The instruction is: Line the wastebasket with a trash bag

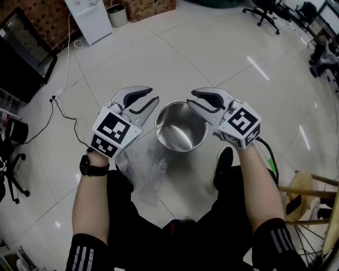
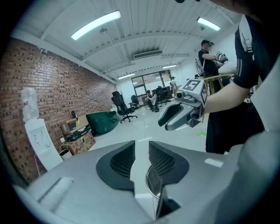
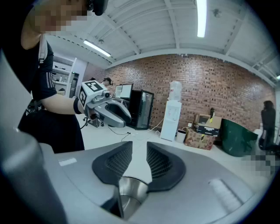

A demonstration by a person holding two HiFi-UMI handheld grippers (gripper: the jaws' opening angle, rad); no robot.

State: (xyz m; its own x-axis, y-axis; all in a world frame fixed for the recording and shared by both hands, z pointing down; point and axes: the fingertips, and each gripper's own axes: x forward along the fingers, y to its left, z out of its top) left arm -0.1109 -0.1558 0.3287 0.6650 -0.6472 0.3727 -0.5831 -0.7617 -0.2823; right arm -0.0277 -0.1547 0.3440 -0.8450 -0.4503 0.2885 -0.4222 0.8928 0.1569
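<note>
A pale tiled floor (image 1: 222,47) with a glossy sheen runs through an open workspace backed by a brick wall (image 3: 210,87). On that floor, right in front of the person's legs, the wastebasket (image 1: 181,127) stands upright: a round, shiny steel pail whose bare metal inside shows from above. The trash bag (image 1: 142,168) lies crumpled on the floor just beside it, on the near left, a clear film partly under the left forearm; whether it touches the pail cannot be told.

The left claw (image 1: 153,96) hangs above the floor close to the pail's left rim, tipped slightly down. Its jaws stand a narrow gap apart, with only floor showing between the ribbed pads and the pail's rim below them. The right claw (image 1: 190,99) hangs opposite it over the pail's right rim, also tipped slightly down, its jaws likewise a little apart and holding nothing; the pail's mouth shows beneath them in the right gripper view. The two claws face each other across the pail, apart from one another and from the bag.

A black watch (image 1: 90,168) sits on the left wrist, and a dark shoe (image 1: 224,164) rests near the pail's right side. Farther off, a white water dispenser (image 1: 90,18), a small bin (image 1: 117,15) and a cardboard box (image 1: 151,8) line the wall, with a thin cable (image 1: 63,114) trailing across the tiles.
</note>
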